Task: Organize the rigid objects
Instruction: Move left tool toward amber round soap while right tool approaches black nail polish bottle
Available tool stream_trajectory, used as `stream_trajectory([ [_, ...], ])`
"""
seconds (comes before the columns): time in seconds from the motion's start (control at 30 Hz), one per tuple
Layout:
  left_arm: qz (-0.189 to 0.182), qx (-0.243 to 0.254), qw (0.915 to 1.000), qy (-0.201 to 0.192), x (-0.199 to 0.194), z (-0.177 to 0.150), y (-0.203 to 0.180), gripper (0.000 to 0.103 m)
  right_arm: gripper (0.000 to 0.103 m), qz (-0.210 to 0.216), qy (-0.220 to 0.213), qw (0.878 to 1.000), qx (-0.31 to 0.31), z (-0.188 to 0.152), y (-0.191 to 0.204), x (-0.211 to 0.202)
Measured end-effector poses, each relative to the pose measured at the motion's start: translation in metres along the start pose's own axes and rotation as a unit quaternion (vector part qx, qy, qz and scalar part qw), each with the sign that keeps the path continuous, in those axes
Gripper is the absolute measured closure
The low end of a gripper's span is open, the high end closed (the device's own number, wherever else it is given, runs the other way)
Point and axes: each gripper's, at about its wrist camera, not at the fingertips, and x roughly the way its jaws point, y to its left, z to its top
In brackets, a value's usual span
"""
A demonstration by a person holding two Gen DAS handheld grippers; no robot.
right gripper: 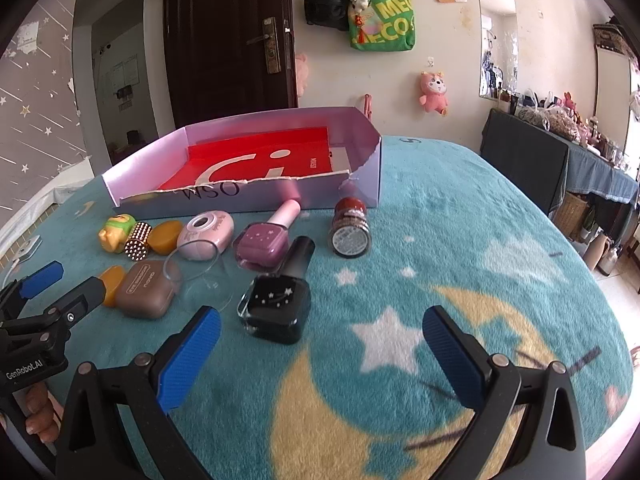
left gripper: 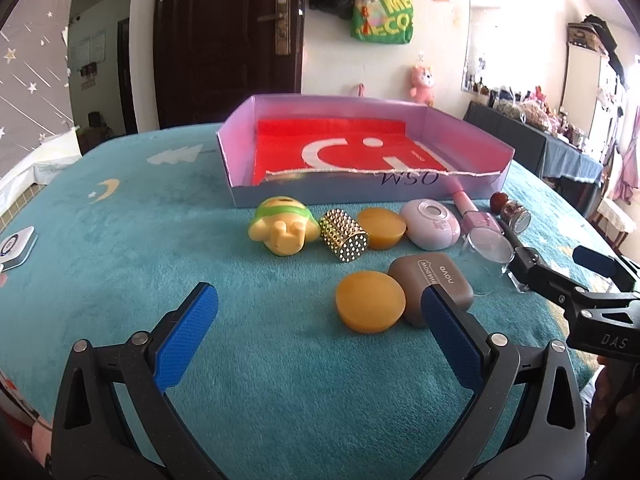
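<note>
A shallow lilac box [left gripper: 460, 128] [right gripper: 372, 184] with a red sheet inside lies at the back of the teal blanket. In front of it lie a green-yellow toy [left gripper: 282, 226] [right gripper: 114, 232], a gold studded cylinder [left gripper: 344, 236] [right gripper: 138, 242], two amber discs [left gripper: 370, 302] [left gripper: 382, 227], a pink oval case [left gripper: 430, 229] [right gripper: 206, 234], a brown earbud case [left gripper: 434, 280] [right gripper: 146, 294], a clear glass [right gripper: 204, 276], a pink polish bottle [right gripper: 266, 242], a black polish bottle [right gripper: 280, 300] and a red-capped jar [right gripper: 350, 228]. My left gripper [left gripper: 320, 334] is open, just short of the near amber disc. My right gripper [right gripper: 322, 356] is open, near the black bottle.
A small white device [left gripper: 16, 246] lies at the blanket's left edge. A dark door [left gripper: 228, 40] and hanging bags [left gripper: 380, 8] are on the far wall. A cluttered dark table [right gripper: 560, 152] stands to the right of the bed.
</note>
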Motion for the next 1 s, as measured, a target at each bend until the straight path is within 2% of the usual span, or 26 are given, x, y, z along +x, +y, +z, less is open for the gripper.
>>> stream_trajectory([
  [0.13, -0.012, -0.003, 0.9995, 0.028, 0.006, 0.002, 0.006, 0.000, 0.000, -0.004, 0.011, 1.000, -0.005, 0.006, 0.002, 0.007],
  [0.37, -0.019, 0.014, 0.9983, 0.054, 0.013, 0.008, 0.007, 0.001, 0.000, -0.012, 0.031, 0.999, -0.023, 0.011, 0.008, 0.015],
  [0.6, -0.025, 0.048, 0.9962, 0.068, 0.013, 0.014, 0.002, 0.008, 0.011, -0.010, 0.055, 0.998, -0.022, 0.011, 0.008, 0.022],
  [1.0, -0.021, 0.066, 0.9939, 0.085, 0.020, 0.018, 0.008, 0.008, 0.011, -0.007, 0.063, 0.998, -0.015, 0.015, 0.004, 0.024],
])
